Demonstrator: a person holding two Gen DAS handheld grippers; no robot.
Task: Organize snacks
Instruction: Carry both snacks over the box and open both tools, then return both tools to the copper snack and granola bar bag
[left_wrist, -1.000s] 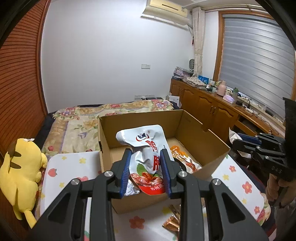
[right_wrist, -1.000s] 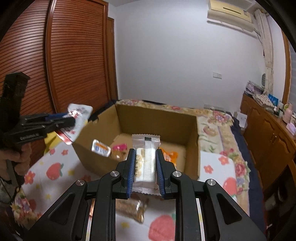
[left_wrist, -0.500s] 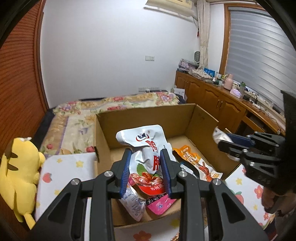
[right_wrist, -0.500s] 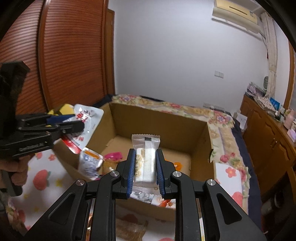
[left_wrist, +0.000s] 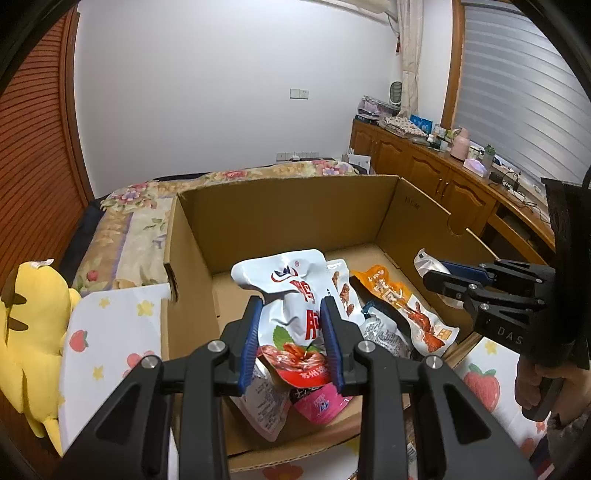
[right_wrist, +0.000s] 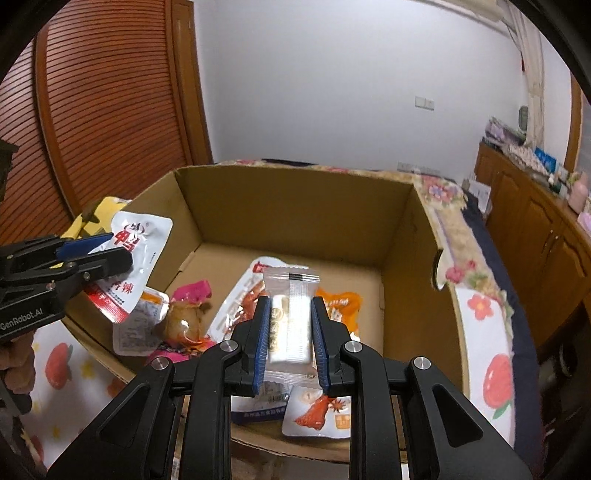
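Observation:
An open cardboard box (left_wrist: 295, 218) (right_wrist: 295, 206) stands on a strawberry-print cloth and holds several snack packets. My left gripper (left_wrist: 291, 343) is shut on a white and red snack pouch (left_wrist: 291, 295) and holds it over the box's near left part; it also shows in the right wrist view (right_wrist: 92, 254) with the pouch (right_wrist: 136, 251). My right gripper (right_wrist: 289, 347) is shut on a clear packet of white biscuits (right_wrist: 290, 321) above the box's near edge; it shows in the left wrist view (left_wrist: 443, 277) over the box's right side.
Inside the box lie an orange packet (left_wrist: 402, 306), a pink packet (right_wrist: 192, 291) and other pouches. A yellow plush toy (left_wrist: 29, 325) sits left of the box. A flowered bed (left_wrist: 140, 229) lies behind, wooden cabinets (left_wrist: 436, 177) at the right.
Both grippers have moved forward and over the box with their packets still held. The box now fills more of both views.

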